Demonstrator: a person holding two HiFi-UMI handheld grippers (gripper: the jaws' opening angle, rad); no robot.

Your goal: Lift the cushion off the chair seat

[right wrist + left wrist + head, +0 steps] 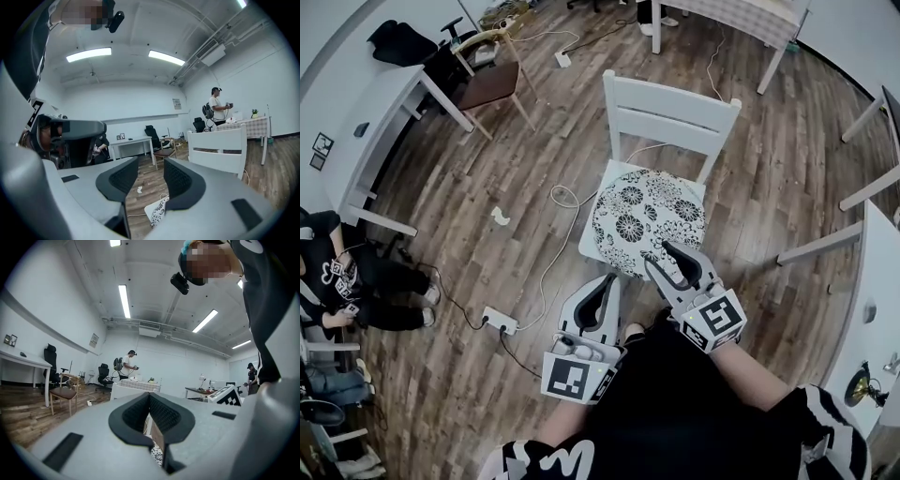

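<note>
One floral cushion [647, 220], laid on the white chair [670, 111]; right gripper [658, 255] fingers released near its front edge, left gripper [607, 281] fingers clenched empty; rim to be pinched deeply.

Cushion [647, 220] on the chair [670, 112] seat
so the left gripper [609, 281] sits just before the seat's front-left corner, right gripper [661, 255] at the cushion's front edge.

The wooden floor [487, 178] carries a white chair [670, 111], and a round floral cushion [645, 220] lies on its seat. Left of the chair, a white cable [565, 196] loops across the floor. A crumpled scrap [500, 217] and a power strip [500, 320] lie farther left.
</note>
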